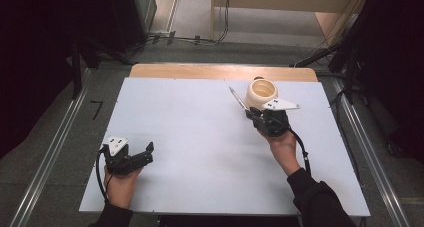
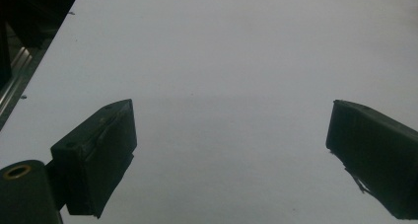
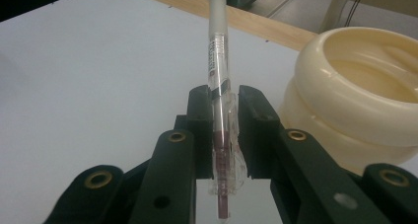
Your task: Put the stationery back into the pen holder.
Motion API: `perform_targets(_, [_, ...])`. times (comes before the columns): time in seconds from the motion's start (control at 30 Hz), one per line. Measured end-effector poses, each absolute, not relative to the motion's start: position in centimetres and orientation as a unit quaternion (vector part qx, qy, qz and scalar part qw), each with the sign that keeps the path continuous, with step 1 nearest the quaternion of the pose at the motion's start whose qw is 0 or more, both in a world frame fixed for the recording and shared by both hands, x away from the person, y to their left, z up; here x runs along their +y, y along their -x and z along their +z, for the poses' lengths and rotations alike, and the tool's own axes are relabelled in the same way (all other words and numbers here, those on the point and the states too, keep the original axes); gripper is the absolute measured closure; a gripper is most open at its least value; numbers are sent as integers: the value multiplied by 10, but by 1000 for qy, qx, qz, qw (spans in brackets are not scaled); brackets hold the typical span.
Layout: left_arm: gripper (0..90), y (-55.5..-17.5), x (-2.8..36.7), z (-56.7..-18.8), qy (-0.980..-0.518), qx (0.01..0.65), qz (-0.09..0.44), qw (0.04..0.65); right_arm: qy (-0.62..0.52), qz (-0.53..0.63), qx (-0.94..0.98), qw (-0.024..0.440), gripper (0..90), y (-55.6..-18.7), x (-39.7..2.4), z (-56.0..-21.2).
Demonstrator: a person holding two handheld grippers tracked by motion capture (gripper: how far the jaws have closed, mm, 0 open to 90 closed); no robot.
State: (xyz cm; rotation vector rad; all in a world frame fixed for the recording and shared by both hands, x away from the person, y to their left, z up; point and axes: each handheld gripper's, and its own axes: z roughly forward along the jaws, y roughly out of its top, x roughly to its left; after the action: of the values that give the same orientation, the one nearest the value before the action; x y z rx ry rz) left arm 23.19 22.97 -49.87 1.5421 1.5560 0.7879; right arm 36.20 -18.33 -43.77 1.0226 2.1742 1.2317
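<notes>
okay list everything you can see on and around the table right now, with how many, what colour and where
pen: one, clear barrel with white cap and red ink, clamped between the right gripper's jaws, pointing away from the hand
cup: one, cream, far right part of the table, just beyond the right gripper
table: one, white top with a wooden far edge
cables: several, black, on the floor beyond the table
left gripper: one, black, jaws wide apart, near left of the table
right gripper: one, black, closed on the pen

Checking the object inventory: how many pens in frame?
1. The pen is clamped between the right gripper's jaws, tip pointing away from the hand, just left of the cream pot at the table's far right. The pot's inside is partly hidden, so more can't be ruled out.
</notes>
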Motion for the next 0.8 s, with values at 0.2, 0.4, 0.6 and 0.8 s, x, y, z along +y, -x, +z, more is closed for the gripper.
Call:
perform_targets(0.2, [58,-232,230,-499,-608,614,311,396,-379,440,780,232,750,-370,-189,-430])
perform_targets(0.4, [58,-232,230,-499,-608,614,311,396,-391,438,773,238,751,-379,-196,-426])
perform_targets(0.6, [58,-232,230,-499,-607,614,311,396,-399,437,768,247,750,-386,-199,-422])
perform_targets(0.8, [58,-232,230,-499,-607,615,311,396,-406,432,765,253,750,-393,-201,-420])
